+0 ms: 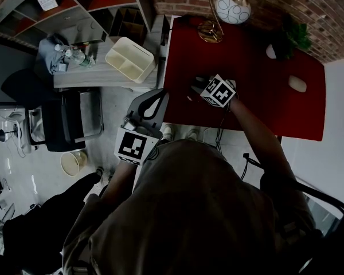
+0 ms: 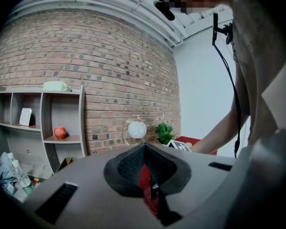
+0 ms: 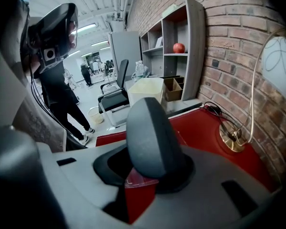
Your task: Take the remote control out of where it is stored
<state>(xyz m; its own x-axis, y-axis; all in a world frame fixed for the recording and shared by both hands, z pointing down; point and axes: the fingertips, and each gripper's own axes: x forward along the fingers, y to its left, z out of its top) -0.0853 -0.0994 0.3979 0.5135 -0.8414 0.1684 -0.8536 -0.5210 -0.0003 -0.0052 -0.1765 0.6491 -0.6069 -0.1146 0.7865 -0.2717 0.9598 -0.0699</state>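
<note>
Tongs: two, left tongs [image 2: 144, 149] and right tongs [image 1: 202, 86]. Remote control [image 3: 148, 128]: one, grey, rounded. Worktops: two, red worktop [image 1: 264, 105] right, grey worktop [image 1: 97, 74] left. Globe lamp [image 1: 232, 7]: one. Potted plant [image 1: 295, 36]: one. White ovals: two, far white oval [image 1: 270, 51], near white oval [image 1: 297, 83]. Cream bin [image 1: 129, 59]: one. Shelf unit [image 2: 81, 128]: one. Red apple [image 2: 60, 132]: one. Office chair [image 1: 63, 122]: one. Waste bin [image 1: 73, 163]: one.

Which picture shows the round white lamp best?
The head view: it shows the whole lamp, globe and base. The left gripper view shows it small, base hidden. The right gripper view cuts the globe at the edge.
</note>
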